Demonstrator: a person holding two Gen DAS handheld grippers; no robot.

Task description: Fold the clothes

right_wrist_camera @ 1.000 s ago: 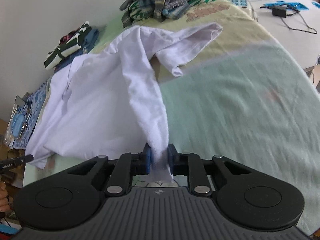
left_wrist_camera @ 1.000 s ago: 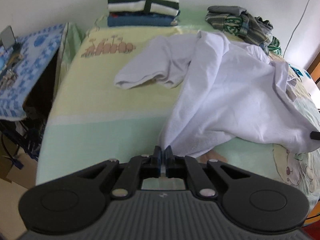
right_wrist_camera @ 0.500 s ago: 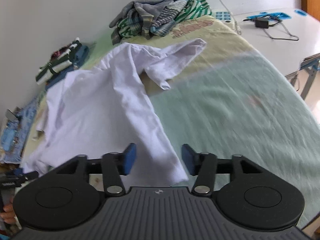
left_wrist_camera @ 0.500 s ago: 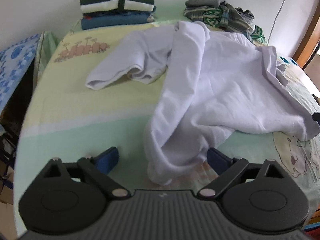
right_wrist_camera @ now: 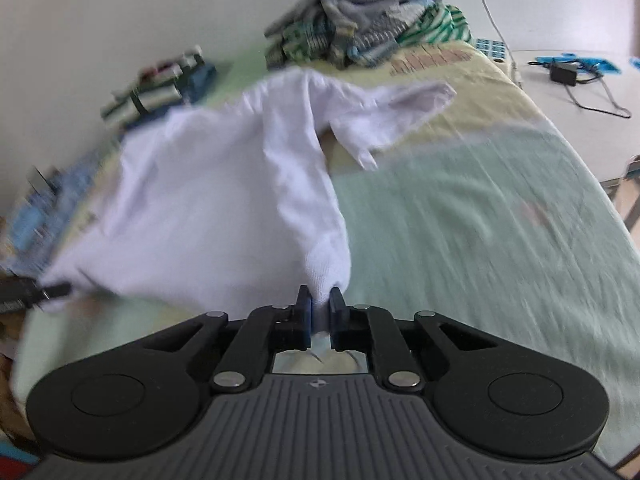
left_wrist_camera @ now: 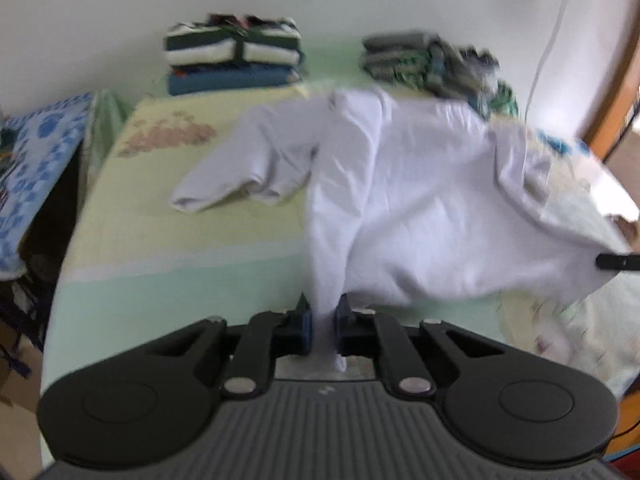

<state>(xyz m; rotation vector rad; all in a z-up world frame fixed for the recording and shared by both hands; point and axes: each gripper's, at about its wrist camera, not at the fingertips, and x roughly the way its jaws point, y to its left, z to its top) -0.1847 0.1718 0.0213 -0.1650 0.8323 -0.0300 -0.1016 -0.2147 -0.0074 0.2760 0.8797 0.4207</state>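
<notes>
so i've got both grippers clamped on the same white long-sleeve top (left_wrist_camera: 420, 208) right now. left gripper (left_wrist_camera: 322, 322) has its jaws pinched nearly together with a bunched corner of the hem squeezed between them, and right gripper (right_wrist_camera: 320, 316) is the same deal on the other hem corner, fabric wadded right between the pads. both views are smeared, so fine detail is mush.

the top is over the middle of the bed (right_wrist_camera: 460, 240), lifted at the near end where i'm holding it and sagging back down onto the sheet further away. long axis runs from my grippers away toward the wall: hem at my end, collar and shoulders at the far end near the messy heap of unfolded clothes (right_wrist_camera: 368, 36). one sleeve (left_wrist_camera: 236, 184) flops out to the left side, the other sleeve (right_wrist_camera: 392, 116) sticks out to the right, both lying on the bed.

progress wise: there's a neat folded stack (left_wrist_camera: 234, 56) at the far left by the wall, so some pieces are sorted, and the heap at the far right plainly isn't. this top isn't folded at all, it's spread and wrinkly with sleeves out. my guess is it's being pulled flat or carried over for a fold, can't tell which from this.
</notes>
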